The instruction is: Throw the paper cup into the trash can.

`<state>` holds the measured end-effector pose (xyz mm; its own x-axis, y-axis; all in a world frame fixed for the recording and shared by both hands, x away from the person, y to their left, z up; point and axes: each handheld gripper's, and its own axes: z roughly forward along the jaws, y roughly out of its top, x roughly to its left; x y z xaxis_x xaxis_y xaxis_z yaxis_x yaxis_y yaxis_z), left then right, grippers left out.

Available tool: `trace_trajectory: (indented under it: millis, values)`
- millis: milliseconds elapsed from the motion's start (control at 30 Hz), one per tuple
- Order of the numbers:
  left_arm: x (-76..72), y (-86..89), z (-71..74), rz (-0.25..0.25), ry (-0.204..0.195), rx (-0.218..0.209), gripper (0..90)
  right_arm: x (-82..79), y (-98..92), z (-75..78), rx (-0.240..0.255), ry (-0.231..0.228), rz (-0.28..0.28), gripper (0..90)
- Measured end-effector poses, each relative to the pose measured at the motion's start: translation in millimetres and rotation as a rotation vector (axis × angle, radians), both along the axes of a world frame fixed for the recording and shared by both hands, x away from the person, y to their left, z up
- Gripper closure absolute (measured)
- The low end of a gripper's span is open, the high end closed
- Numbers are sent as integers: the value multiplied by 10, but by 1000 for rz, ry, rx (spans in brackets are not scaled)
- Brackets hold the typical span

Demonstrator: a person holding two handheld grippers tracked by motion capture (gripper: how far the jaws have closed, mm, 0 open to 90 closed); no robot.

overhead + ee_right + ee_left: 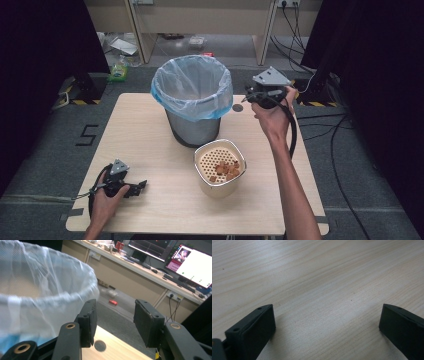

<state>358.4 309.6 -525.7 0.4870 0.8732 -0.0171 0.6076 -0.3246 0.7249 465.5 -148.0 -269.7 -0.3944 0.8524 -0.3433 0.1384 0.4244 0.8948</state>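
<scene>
The lined bin (192,100), a grey drum under a thin, crinkled translucent bag, stands just to the left of the right gripper (250,96), whose jaws stand apart and empty beside its rim. The cream, round-cornered container (218,167) with a perforated insert and small brown chunks (227,168) sits nearer the person, below that gripper and to the right of the left gripper (141,185). The left's jaws gape wide over bare pale wood-grain tabletop (317,285). The right hand looks better placed to go back for another chunk.

The lined bin (192,100) and, just in front of it, the strainer tub (218,167) block the middle of the desk (150,145). Bare desk lies open to the left and along the near edge.
</scene>
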Motion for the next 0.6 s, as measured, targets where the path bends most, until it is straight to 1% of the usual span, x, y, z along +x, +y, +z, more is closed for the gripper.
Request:
trace_trajectory:
  millis: [133,233,333,433,600]
  values:
    - [-1,-2,0,1,-1,-2,0,-88,-167,-90,7,14,-10,529]
    - [-3,-1,0,1,-1,-1,0,-149,-272,-173,24,35,-17,523]
    - [-4,-1,0,2,-2,0,0,-215,-370,-265,35,46,-25,515]
    - [-5,0,0,1,-1,0,0,-279,-458,-381,29,62,-29,503]
    - [-5,0,0,2,-1,0,0,-394,-586,-608,44,86,-43,490]
